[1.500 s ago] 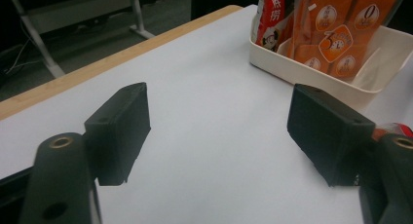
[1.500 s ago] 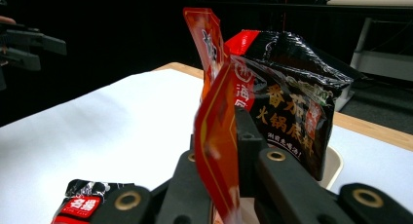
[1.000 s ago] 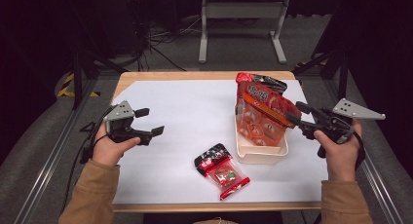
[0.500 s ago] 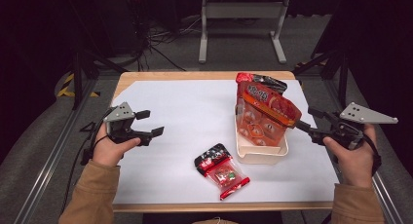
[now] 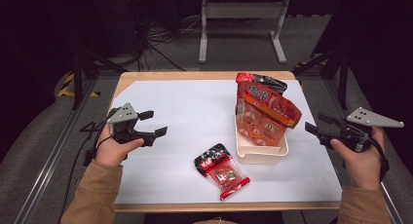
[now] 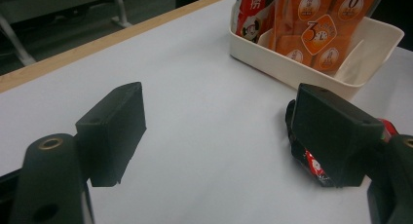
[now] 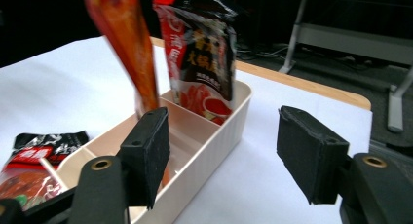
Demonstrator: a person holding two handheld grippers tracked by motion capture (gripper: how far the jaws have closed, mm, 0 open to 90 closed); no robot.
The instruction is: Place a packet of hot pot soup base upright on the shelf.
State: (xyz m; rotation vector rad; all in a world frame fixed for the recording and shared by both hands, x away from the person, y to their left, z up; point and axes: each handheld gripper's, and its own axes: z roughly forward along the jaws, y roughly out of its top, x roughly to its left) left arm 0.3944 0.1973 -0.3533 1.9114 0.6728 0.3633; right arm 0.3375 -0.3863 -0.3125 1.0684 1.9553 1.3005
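Our right gripper [image 5: 315, 126] has drawn back from the orange packet [image 5: 265, 114] in the box [image 5: 260, 156], jaws released; our left gripper [image 5: 153, 123] waits agape and empty over the surface [image 5: 185, 112].

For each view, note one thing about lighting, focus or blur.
High view: bright white table cover, dark surroundings. Left gripper view: own jaws loom soft, cream tray sharper. Right gripper view: orange packet is blurred, red-black packet clearer.

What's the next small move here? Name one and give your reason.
Probably bring the left gripper over to the small red packet. It lies flat on the white sheet, outside the cream box, where two packets already stand. Both grippers are open and hold nothing; the left looks nearer.
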